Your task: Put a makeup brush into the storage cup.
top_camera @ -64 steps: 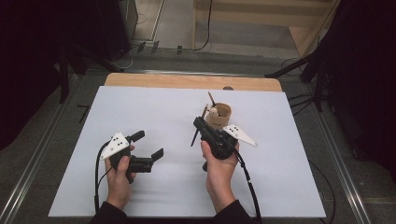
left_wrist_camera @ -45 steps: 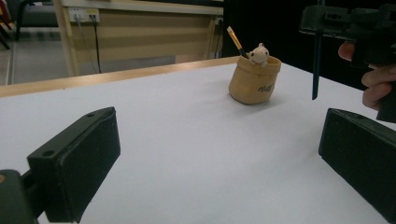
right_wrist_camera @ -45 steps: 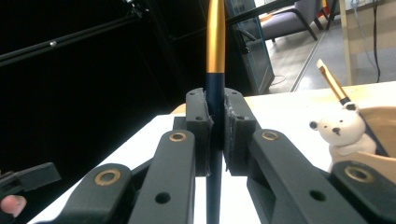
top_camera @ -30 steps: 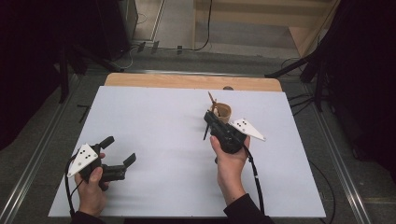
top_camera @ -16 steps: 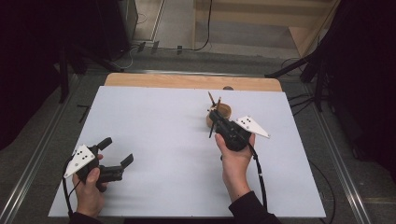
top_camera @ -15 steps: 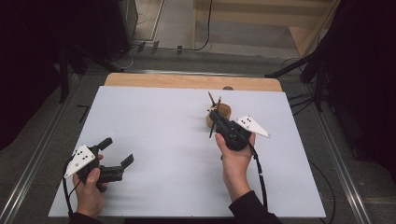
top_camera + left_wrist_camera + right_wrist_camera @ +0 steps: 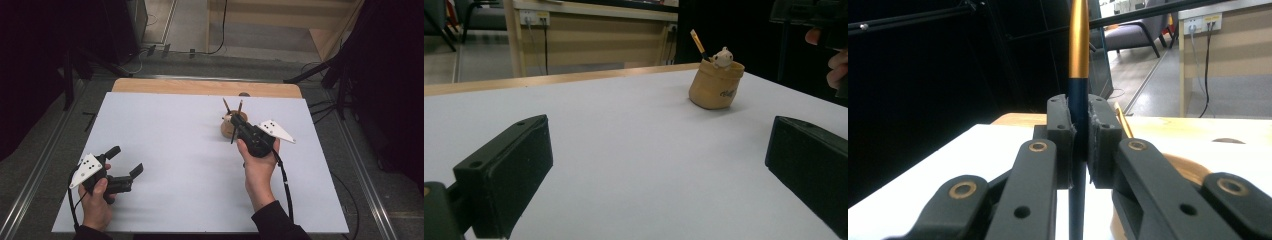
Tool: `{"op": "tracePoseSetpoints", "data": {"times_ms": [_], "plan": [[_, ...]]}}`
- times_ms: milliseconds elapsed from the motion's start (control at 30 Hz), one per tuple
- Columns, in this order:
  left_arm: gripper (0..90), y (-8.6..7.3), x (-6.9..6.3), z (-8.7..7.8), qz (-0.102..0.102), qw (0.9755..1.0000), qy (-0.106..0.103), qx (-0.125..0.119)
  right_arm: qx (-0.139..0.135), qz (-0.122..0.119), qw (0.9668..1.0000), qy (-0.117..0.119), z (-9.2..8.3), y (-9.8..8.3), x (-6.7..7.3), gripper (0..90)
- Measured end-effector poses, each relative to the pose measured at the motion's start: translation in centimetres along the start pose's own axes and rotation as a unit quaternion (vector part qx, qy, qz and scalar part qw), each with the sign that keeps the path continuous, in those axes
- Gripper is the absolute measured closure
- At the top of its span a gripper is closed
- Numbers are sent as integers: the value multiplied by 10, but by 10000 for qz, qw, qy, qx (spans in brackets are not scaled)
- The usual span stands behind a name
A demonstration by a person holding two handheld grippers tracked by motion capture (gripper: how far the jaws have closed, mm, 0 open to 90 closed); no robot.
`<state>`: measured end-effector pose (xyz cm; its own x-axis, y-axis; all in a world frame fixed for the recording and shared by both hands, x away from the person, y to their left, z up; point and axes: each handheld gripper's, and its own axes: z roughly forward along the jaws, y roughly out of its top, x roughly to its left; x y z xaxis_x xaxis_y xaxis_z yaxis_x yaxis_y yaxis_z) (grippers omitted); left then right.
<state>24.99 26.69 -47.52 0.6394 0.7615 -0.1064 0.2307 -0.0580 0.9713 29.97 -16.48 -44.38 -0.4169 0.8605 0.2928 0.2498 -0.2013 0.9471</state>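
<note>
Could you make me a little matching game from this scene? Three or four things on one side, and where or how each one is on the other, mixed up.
Things:
1. left tool
2. right tool
3. tan holder
4. dark blue pen

States:
A. stands on the white table, with a small pale figure at its rim
B. clamped upright between two black jaws, gold upper part above them
C. jaws wide apart, nothing between them, near the table's front left corner
D. jaws shut on a thin stick just above the holder

Pairs: 1-C, 2-D, 3-A, 4-B

Tan pen pot (image 7: 717, 86), gold-and-navy pen (image 7: 1078, 75), black claw (image 7: 1079, 145), white table (image 7: 165, 150)
</note>
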Motion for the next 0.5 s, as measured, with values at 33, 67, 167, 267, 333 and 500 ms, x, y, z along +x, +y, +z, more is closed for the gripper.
{"op": "tracePoseSetpoints", "data": {"times_ms": [33, 67, 167, 267, 333, 500], "plan": [[0, 0, 0, 0, 12, 10000, -8, 5, -10, 4, 10000, 5, 0, 1, -1, 841], [0, 0, 0, -1, 19, 10000, -12, 2, -22, -14, 10000, 17, 0, 2, -2, 840], [0, -1, 0, -3, -4, 10000, -13, -8, -60, 3, 10000, 22, -1, 4, -3, 841], [0, -1, 1, -5, -22, 10000, 18, -17, -66, -16, 10000, 32, -1, 5, -4, 841], [0, -1, 1, -6, -30, 10000, 41, -21, -70, -20, 10000, 50, 0, 5, -4, 841], [0, -2, 2, -6, -38, 10000, 45, -11, -79, -35, 10000, 47, 1, 7, -5, 841]]}}
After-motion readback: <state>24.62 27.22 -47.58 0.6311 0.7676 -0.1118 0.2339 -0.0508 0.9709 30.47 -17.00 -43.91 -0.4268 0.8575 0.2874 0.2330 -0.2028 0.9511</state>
